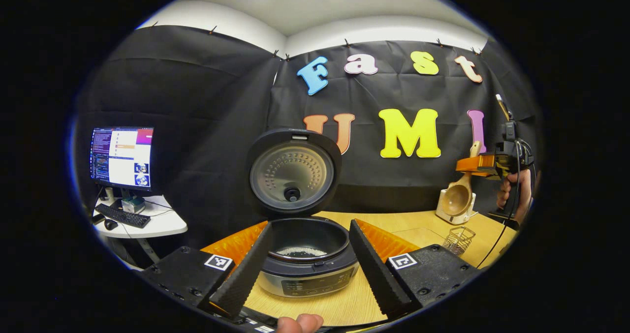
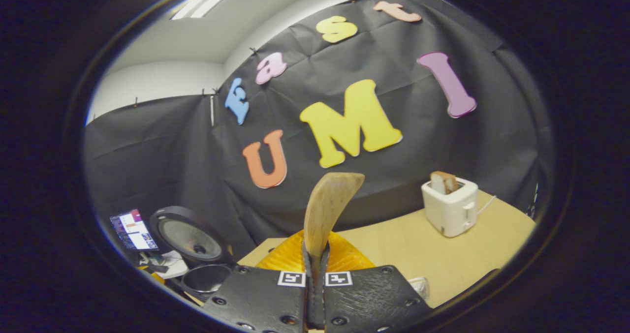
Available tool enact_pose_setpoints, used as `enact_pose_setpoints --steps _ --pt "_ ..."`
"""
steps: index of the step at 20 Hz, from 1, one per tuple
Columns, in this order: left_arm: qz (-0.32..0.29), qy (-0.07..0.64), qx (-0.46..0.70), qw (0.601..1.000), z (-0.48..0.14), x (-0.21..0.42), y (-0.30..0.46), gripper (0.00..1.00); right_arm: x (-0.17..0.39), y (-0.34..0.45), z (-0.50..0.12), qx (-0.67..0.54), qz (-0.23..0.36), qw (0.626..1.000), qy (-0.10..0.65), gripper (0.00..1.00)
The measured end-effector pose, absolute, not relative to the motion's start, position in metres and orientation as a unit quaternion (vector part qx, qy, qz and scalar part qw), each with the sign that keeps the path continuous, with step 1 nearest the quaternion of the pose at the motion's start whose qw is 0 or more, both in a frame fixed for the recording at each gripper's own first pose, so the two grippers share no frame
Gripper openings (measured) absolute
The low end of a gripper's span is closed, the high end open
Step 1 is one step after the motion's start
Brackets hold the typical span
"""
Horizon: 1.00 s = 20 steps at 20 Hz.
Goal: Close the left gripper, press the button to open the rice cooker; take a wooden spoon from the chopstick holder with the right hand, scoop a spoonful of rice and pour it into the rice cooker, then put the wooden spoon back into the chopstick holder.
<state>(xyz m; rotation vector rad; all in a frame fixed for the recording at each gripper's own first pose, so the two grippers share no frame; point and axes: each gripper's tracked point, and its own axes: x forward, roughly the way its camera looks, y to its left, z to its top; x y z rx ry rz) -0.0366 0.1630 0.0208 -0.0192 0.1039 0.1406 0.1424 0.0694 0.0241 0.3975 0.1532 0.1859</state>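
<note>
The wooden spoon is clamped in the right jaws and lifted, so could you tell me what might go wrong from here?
1. The right gripper pinches only the thin handle of the wooden spoon, so it could twist or slip on the way down.
2. The wire chopstick holder looks light; a misaligned spoon might tip it.
3. The toaster stands nearby and a wide swing could clip it.

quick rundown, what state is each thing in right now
rice cooker: lid up, some rice in the pot
wooden spoon: clamped by its handle, held up in the air
left gripper: open, fingers either side of the cooker
right gripper: shut on the spoon
toaster: bread sticking up
monitor: on
</note>
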Motion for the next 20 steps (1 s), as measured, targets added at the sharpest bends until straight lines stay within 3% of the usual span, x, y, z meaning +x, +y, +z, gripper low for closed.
enact_pose_setpoints --steps 7,20 --pt "0.066 0.058 -0.014 0.996 0.018 -0.034 0.161 0.99 0.158 -0.004 -0.027 0.195 -0.016 0.977 0.082 0.0" --pt "0.063 0.056 -0.018 0.996 0.02 -0.037 0.163 0.99 0.172 -0.009 -0.099 0.172 -0.052 0.978 0.107 0.0"
